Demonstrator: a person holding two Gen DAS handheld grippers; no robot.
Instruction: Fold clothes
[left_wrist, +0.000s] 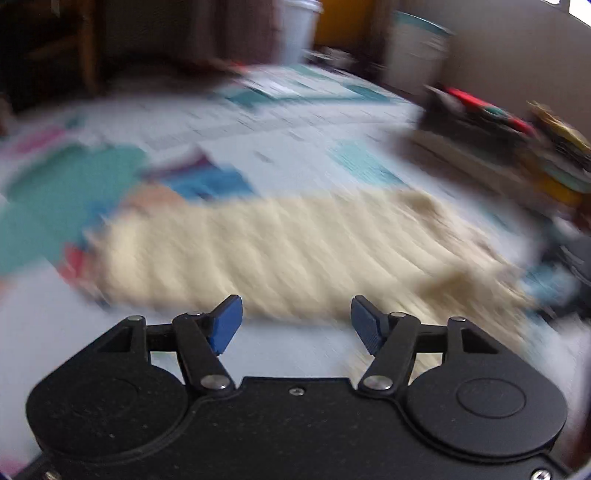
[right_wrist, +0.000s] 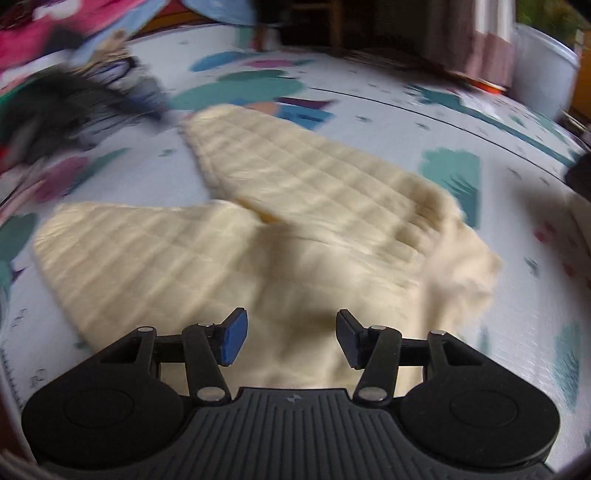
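A cream quilted pair of trousers (right_wrist: 295, 206) lies flat on a patterned play mat (right_wrist: 369, 110), its two legs spread apart and pointing away and left. My right gripper (right_wrist: 291, 338) is open and empty, just above the waist end. In the left wrist view the same garment (left_wrist: 280, 254) lies as a long cream band across the mat, blurred by motion. My left gripper (left_wrist: 295, 325) is open and empty, at the garment's near edge.
A pile of dark and coloured clothes (right_wrist: 74, 99) lies at the back left of the mat. A stack of books and boxes (left_wrist: 517, 136) stands at the right. A white bucket (left_wrist: 297, 26) and curtains are beyond the mat.
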